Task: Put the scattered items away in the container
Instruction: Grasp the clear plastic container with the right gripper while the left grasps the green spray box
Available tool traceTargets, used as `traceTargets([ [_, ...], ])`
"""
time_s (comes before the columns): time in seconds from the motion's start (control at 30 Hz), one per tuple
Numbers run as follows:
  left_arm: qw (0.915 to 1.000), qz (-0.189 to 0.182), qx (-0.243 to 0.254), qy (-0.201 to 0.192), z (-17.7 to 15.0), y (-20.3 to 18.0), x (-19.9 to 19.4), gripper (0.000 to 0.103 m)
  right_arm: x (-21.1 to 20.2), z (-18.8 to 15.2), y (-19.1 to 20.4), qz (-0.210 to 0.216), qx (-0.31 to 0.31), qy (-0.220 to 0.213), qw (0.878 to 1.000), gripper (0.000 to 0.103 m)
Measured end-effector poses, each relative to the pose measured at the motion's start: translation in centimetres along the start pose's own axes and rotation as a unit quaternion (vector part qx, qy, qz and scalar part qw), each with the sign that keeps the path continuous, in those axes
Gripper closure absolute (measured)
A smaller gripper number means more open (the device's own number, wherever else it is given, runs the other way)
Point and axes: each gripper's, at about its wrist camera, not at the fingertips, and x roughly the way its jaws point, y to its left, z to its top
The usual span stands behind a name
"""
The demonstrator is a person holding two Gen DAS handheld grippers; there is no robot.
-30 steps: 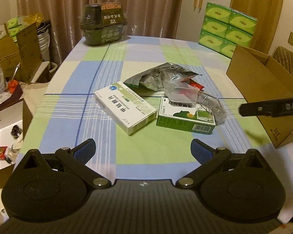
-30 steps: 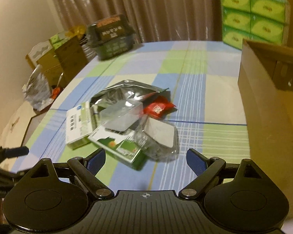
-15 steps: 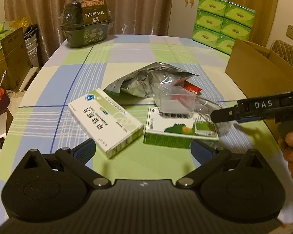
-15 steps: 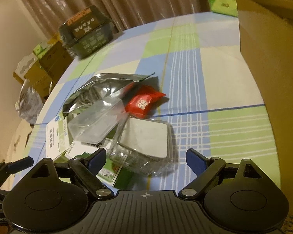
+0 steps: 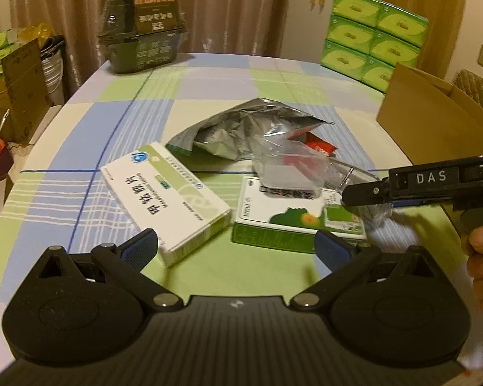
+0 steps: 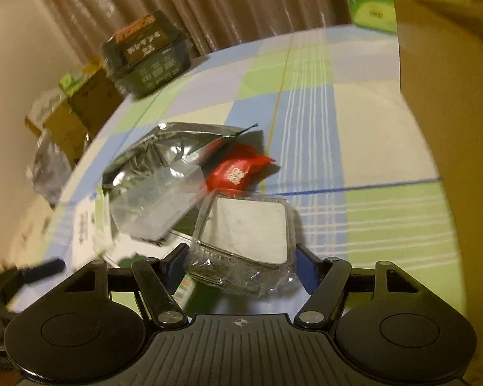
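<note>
**Left wrist view: both grippers lowered onto the scattered pile**

Closer to the checked tablecloth (image 5: 80, 193) than a second ago, with the pile now larger in view. At far left, blue pads of the left gripper (image 5: 236, 251) spread wide, nothing between them, the near corner of the white medicine box (image 5: 167, 193) just ahead of the left pad. Printed on that box: Chinese characters, not read with certainty. Beside it, the green and white box (image 5: 292, 222), lettering too small to make out. Behind both, the crumpled silver foil bag (image 5: 241, 132). On the far table edge, a dark wrapped package (image 5: 141, 29) with inverted orange lettering. Further right, "DAS" on the side of the right gripper (image 6: 238, 260), now reaching in over the pile where before only its tip showed. Jaws there closing from wide apart, the clear plastic tub (image 6: 244, 231) between them, pads at its sides. Just behind the tub, a red sachet (image 6: 235, 170) with white print. At far right, the cardboard box (image 5: 434, 119), open, standing on the table well apart from the pile; green cartons (image 5: 373, 38) stacked behind.
</note>
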Motion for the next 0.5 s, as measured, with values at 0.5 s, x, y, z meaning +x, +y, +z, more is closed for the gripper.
traceTargets([
  [0.5,0.9997,-0.013,-0.004,0.019,-0.7,0.1,-0.4,0.002,-2.0,-4.0,3.6,0.067,-0.237,0.083,0.966,0.037],
])
